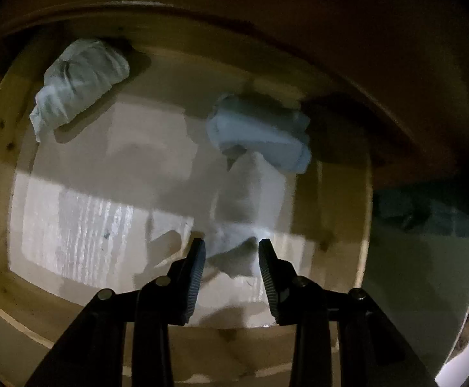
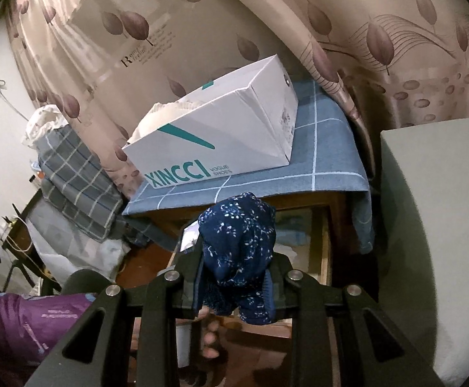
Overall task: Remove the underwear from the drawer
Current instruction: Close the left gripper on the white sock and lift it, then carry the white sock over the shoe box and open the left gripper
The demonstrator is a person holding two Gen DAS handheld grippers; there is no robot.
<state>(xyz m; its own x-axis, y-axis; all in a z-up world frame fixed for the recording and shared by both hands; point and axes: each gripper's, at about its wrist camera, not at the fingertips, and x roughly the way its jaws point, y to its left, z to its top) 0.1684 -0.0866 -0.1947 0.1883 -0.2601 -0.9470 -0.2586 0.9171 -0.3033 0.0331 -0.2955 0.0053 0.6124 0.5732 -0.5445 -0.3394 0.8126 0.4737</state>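
- The right gripper (image 2: 236, 277) is clamped on a bunched navy floral underwear (image 2: 238, 251), held up above the open wooden drawer (image 2: 326, 248)
- The left gripper (image 1: 231, 251) hangs inside the drawer, jaws apart around a pale garment (image 1: 244, 213), possibly touching it
- Further in lie a light blue folded piece (image 1: 260, 135) and a greyish bundle (image 1: 79, 80)
- Behind, a XINCCI shoe box (image 2: 221, 129) sits on the blue checked cloth (image 2: 324, 158)

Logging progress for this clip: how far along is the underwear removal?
Done: the right gripper holds navy patterned underwear lifted above the drawer. In hand: the open left gripper straddles a pale piece. Left: two folded pale pieces lie at the back.
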